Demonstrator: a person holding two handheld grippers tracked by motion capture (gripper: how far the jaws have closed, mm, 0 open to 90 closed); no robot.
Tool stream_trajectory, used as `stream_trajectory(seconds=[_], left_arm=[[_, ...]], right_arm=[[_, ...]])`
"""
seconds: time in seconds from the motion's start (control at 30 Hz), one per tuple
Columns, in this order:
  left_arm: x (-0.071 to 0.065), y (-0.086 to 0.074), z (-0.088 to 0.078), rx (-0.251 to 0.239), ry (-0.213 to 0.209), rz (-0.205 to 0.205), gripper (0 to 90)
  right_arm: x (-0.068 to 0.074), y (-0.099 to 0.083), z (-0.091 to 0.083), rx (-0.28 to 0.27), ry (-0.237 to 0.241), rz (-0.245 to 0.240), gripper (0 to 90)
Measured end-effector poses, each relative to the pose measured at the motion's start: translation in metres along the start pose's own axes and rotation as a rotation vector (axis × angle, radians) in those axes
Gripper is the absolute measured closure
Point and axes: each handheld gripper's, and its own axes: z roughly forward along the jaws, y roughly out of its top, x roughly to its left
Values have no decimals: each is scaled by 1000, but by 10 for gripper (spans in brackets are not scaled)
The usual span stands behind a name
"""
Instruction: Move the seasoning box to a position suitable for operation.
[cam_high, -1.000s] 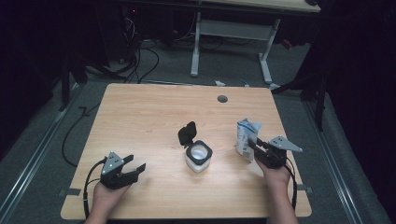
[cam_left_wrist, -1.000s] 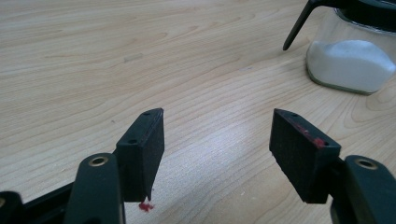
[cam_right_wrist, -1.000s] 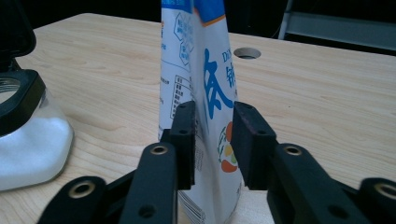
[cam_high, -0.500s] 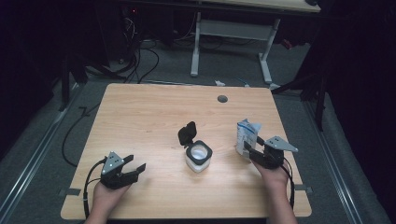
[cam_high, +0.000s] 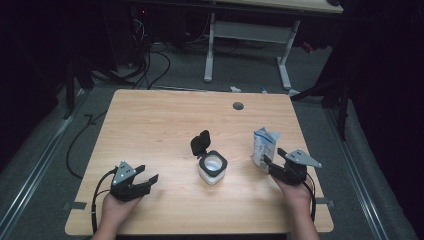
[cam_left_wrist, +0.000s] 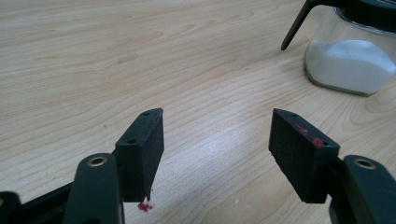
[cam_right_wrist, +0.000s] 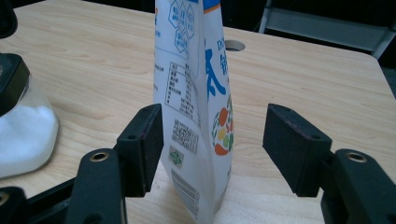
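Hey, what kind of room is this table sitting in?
Probably a lab or recording workspace rather than a home. The wooden table has a cable hole like an office desk, loose cables trail over grey carpet behind it, and a second desk's white frame stands in the dark surroundings.

Pale wooden table (cam_high: 150, 125) with a smooth matt grain. Glossy printed paper pouch (cam_right_wrist: 196, 93). Clear glass jar (cam_left_wrist: 348, 60), black plastic lid (cam_high: 200, 142). Matt black rubbery gripper pads (cam_left_wrist: 144, 149).

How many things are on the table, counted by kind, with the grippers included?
Glass jar of white powder, lid open: 1
Standing printed pouch: 1
Handheld grippers, left gripper and right gripper: 2
Total: 4
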Motion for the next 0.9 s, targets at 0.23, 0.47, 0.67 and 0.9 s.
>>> stream_trajectory(seconds=[0.23, 0.47, 0.67, 0.9], left_arm=[[0, 3, 7, 1, -17, -35, 355], [-1, 8, 16, 1, -25, -41, 352], [-3, 12, 21, 6, -28, -31, 352], [-4, 14, 24, 1, -38, -41, 352]], right_arm=[[0, -6, -9, 12, -9, 9, 370], [1, -15, -18, 34, -10, 24, 379], [7, -21, -26, 51, -23, 27, 409], [18, -24, -27, 59, -22, 20, 450]])
